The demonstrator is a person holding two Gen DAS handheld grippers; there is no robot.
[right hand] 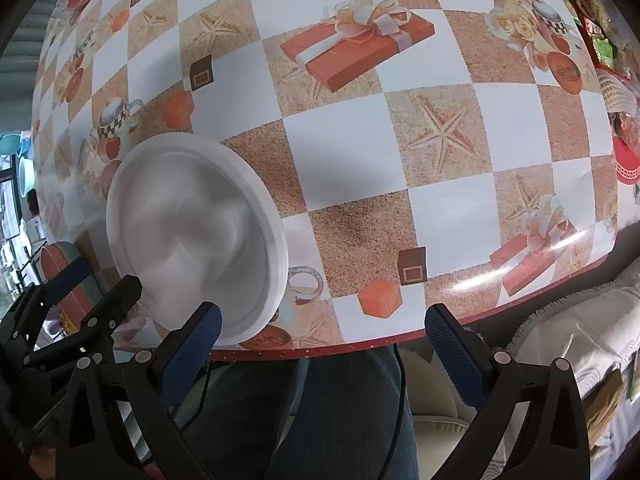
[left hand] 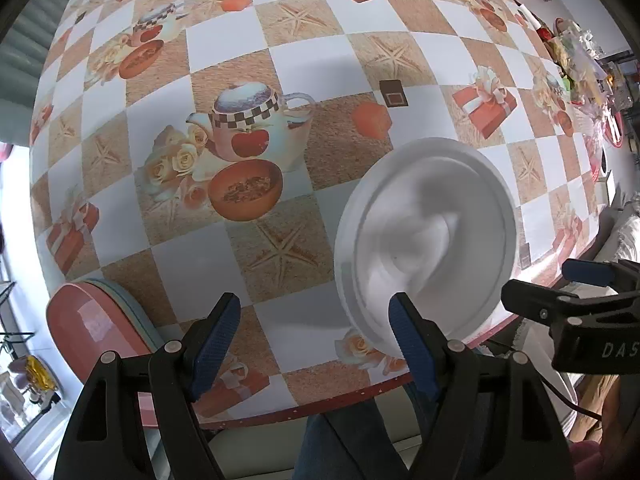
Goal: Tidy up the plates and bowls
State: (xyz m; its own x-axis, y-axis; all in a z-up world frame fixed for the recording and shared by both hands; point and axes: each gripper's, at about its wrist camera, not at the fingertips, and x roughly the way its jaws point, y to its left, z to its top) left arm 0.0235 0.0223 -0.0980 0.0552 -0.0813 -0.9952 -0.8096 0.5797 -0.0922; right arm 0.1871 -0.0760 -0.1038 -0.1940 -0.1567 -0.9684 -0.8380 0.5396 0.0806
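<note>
Left gripper [left hand: 316, 344] spread wide, nothing btwn its fingers, hanging over the near table edge. Right gripper [right hand: 322, 344] likewise released and bare. White plate [left hand: 426, 236] lies flat on the checkered tablecloth [left hand: 224, 48] near that edge, btwn the two grippers. Pink chair back [left hand: 86, 320] off to the left.

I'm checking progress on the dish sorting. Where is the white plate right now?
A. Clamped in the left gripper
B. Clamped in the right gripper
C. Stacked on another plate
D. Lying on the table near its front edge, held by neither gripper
D: the plate lies on the table near the front edge, while the left gripper and right gripper both stand open and empty.
</note>
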